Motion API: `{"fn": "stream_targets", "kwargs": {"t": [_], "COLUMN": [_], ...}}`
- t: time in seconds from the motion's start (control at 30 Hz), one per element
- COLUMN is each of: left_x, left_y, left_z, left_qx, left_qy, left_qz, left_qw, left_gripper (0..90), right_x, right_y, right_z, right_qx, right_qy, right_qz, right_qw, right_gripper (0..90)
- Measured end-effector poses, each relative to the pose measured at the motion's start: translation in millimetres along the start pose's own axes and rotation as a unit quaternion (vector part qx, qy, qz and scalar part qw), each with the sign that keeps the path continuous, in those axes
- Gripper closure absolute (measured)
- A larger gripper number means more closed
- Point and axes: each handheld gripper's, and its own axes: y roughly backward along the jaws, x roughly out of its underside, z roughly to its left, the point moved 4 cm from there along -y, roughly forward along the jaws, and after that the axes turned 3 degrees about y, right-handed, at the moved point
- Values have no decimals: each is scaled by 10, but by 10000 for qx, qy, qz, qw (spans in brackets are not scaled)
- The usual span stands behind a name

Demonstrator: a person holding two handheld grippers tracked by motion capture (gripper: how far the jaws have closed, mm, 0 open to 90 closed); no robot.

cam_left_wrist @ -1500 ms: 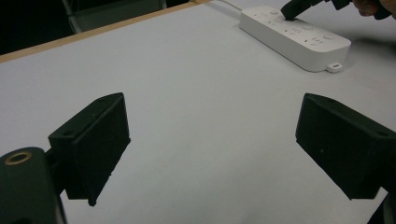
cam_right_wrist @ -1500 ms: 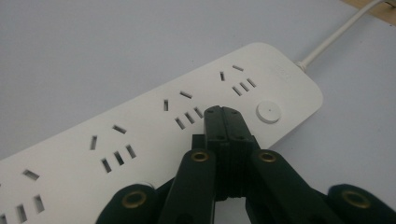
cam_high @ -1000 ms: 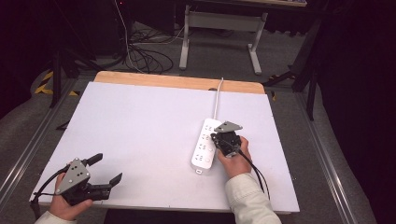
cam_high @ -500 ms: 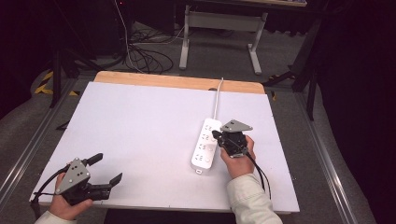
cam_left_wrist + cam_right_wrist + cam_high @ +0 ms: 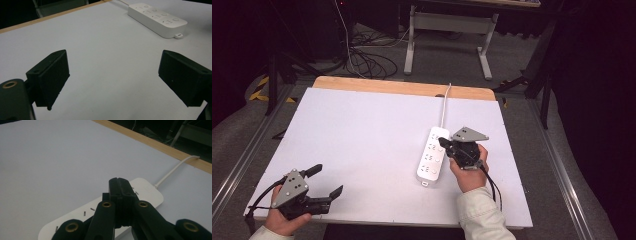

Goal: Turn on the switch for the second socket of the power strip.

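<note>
A white power strip [image 5: 431, 159] lies flat on the right half of the white table [image 5: 362, 130], its cord [image 5: 445, 102] running off over the far edge. My right gripper [image 5: 443, 143] hovers just above the strip's right side, jaws pressed shut with nothing between them. In the right gripper view, the shut tips [image 5: 120, 182] hang over the strip [image 5: 147, 191]. My left gripper [image 5: 327, 181] rests at the table's front left corner, wide open and holding nothing. Its view shows bare table between the jaws [image 5: 113, 65], with the strip [image 5: 157, 20] far off.
A wooden strip [image 5: 402, 87] borders the table's far edge. Beyond it on the floor lie tangled cables [image 5: 367, 55] and the legs of a desk [image 5: 482, 55]. Metal rails [image 5: 562, 175] run along both sides of the table.
My right gripper has lifted a little off the power strip and drifted slightly to the right, still shut. The left gripper and the strip have not moved.
</note>
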Motion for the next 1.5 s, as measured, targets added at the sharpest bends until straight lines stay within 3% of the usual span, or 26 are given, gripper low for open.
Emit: {"fn": "stream_targets", "kwargs": {"t": [0.33,0.37,0.6,0.7,1.0,1.5], "left_x": [0,0,-3,-3,-7,-17], "left_y": [3,4,2,4,8,28], "left_z": [3,4,2,5,10,15], "left_qx": [1,-2,-6,-11,-11,0], "left_qy": [-11,-11,12,-6,9,76], "left_qz": [1,0,7,14,26,79], "left_qw": [10000,10000,10000,10000,10000,9999], "left_gripper": [102,102,104,103,103,107], "right_x": [-37,-44,-85,-102,-132,39], "right_y": [45,57,158,198,392,628], "right_z": [13,7,-25,-24,39,60], "right_qx": [-19,-15,-61,-133,-150,-251], "right_qy": [55,34,-59,5,177,86], "right_qz": [4,-13,-62,-93,-286,-303], "right_qw": [10000,10000,9999,9999,9993,9992], "right_gripper": [897,817,608,510,353,235]}}
